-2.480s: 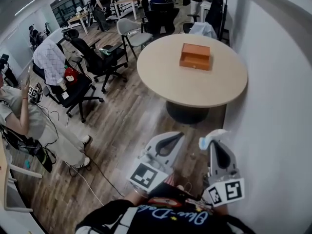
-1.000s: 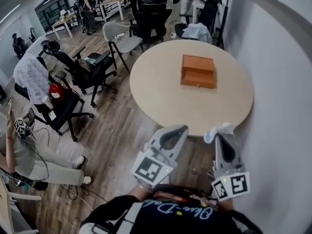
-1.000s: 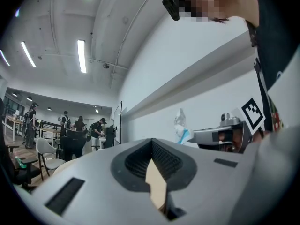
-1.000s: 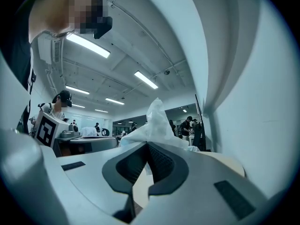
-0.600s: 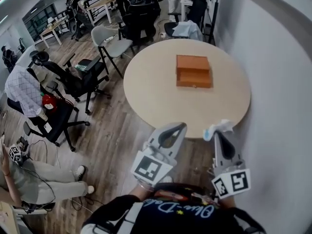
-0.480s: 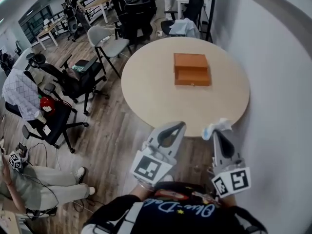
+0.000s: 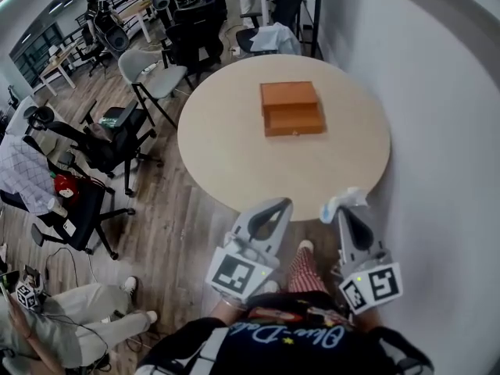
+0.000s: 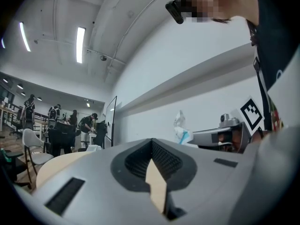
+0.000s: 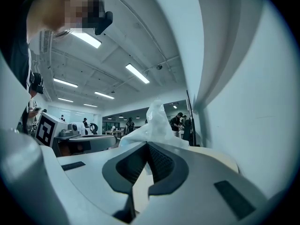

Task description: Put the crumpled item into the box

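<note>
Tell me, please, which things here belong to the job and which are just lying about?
Job: crumpled item, held in the right hand-held gripper; brown box on the round table.
Lying about: grey chair; black office chairs.

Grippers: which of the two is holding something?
The right gripper: a crumpled white item sticks out of its shut jaws. The left gripper is shut on nothing.

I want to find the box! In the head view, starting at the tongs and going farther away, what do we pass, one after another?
Right tongs pinching the crumpled item → round table → orange box → cloth-draped chair.
</note>
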